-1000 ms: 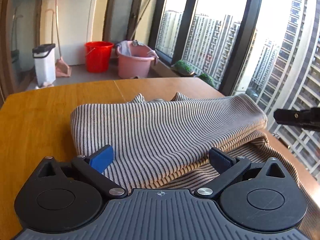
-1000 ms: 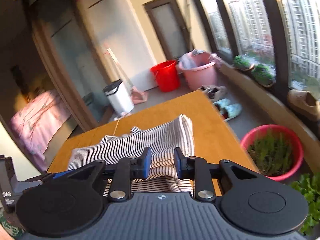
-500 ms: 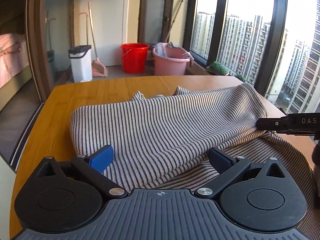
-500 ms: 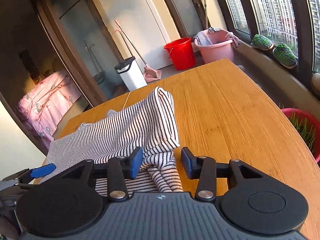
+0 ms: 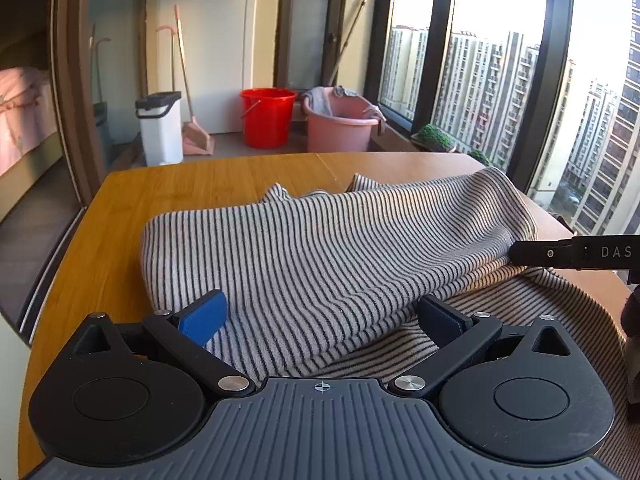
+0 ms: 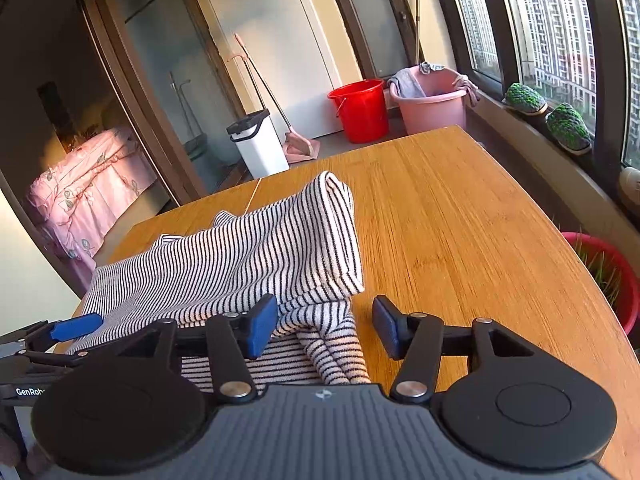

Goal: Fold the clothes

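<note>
A: Where's the garment?
B: The black-and-white striped knit top (image 5: 340, 252) lies folded over on the orange wooden table (image 6: 460, 208). It looks soft, light and floppy; take it by the doubled hem.
A: And the tongs?
B: The left gripper (image 5: 320, 316) gapes wide and empty; the right gripper's (image 6: 325, 326) jaws are opening, with loose cloth between them.

High-rise home balcony: buckets (image 5: 267, 117), broom (image 5: 188, 92).

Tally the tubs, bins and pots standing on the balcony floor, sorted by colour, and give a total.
Red: 2, the bucket and the plant pot
Pink: 1, the tub with cloths over its rim
White: 1, the bin with a black lid
Total: 4
</note>
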